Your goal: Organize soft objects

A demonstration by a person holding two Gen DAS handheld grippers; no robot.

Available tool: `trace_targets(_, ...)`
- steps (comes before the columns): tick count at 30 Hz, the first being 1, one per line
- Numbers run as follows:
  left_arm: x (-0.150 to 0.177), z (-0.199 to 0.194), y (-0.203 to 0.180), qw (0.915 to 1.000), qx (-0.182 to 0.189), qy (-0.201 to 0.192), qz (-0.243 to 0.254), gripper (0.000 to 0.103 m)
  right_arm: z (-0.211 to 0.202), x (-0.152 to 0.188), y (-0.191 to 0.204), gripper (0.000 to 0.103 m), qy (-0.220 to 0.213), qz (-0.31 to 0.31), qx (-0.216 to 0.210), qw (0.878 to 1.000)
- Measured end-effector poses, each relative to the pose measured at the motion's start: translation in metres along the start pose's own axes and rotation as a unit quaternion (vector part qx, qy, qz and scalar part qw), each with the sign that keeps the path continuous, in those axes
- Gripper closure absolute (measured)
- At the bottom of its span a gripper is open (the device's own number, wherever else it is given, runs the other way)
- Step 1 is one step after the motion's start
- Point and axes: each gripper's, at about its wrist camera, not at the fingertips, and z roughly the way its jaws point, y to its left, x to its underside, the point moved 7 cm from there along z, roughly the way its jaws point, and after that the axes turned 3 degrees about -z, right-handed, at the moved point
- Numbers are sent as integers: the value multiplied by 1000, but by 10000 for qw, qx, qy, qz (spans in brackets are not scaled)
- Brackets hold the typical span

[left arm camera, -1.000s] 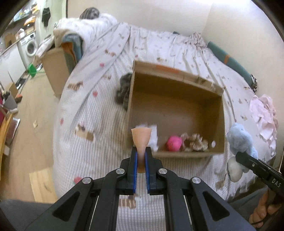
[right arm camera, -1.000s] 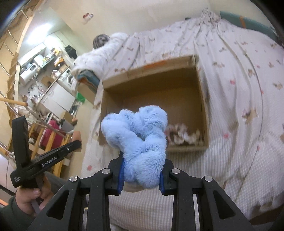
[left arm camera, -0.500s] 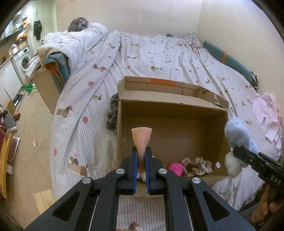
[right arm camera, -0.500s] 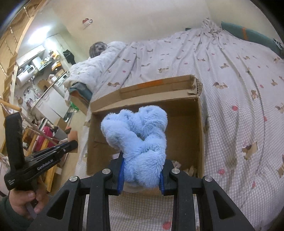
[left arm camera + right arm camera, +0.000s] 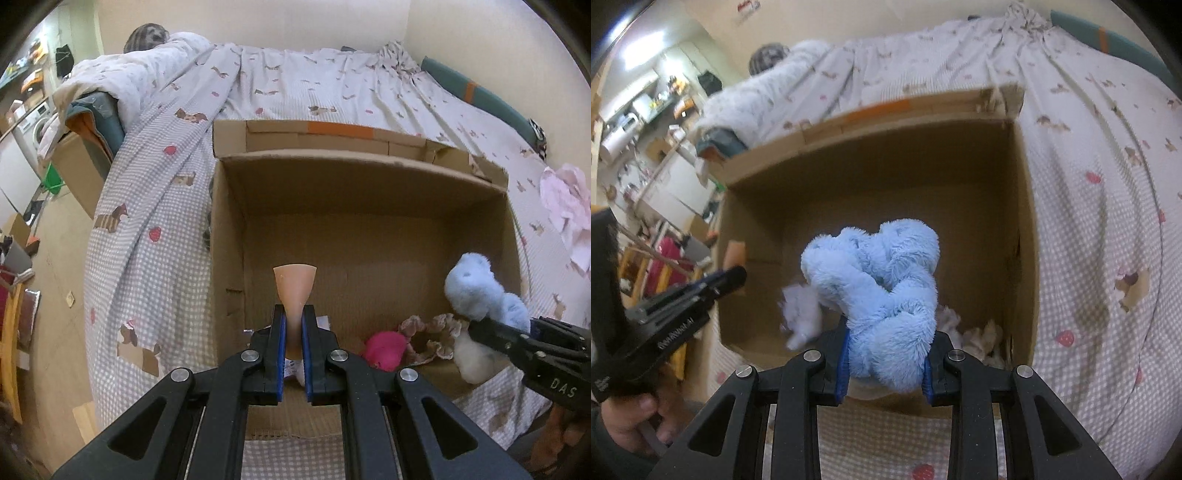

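My left gripper point(image 5: 294, 343) is shut on a peach-coloured soft wedge point(image 5: 295, 291) and holds it over the near left part of an open cardboard box point(image 5: 354, 162) on the bed. My right gripper point(image 5: 884, 360) is shut on a fluffy light-blue plush point(image 5: 879, 291), held over the box's point(image 5: 1028, 229) near edge; the plush also shows in the left wrist view point(image 5: 480, 291). Inside the box lie a pink ball point(image 5: 384, 349), a beige frilly item point(image 5: 432, 332) and a white soft piece point(image 5: 803, 310).
The box sits on a checked bedspread point(image 5: 147, 206) with dog prints. Pink cloth point(image 5: 565, 206) lies on the bed at right. A dark item point(image 5: 208, 229) lies against the box's left side. A duvet and another carton point(image 5: 81, 162) are at far left, with floor beyond.
Both grippers have moved forward and down toward the box, which now fills each view. Each still holds its object.
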Motion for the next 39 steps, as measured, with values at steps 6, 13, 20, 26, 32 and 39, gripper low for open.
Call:
trace_targets(6,11,11,-6,9998,62,167,87,95,19,14,-1,71,415,-95,122,9990)
trace_targets(13,12,15,-8,9998,22,210,36,95,22,16,-4,70,460,-44,140,9988)
trace_targets(20,17,20,-12,9994,55,325,79,95,23,13,-6,70,480,0,168,9987)
trace_targets(26,22,25,-14,9989,21,450,128,84,24,12,-7,68,469,60,169,9987)
trace_targets(32,22,22,-14,9992,-12,402,76,47,23,14,-8,68,462,81,173,9988)
trace_targets(39,15,14,-10,9996,-18,298,-15,32,17,10,-8,62,309,64,159,9994)
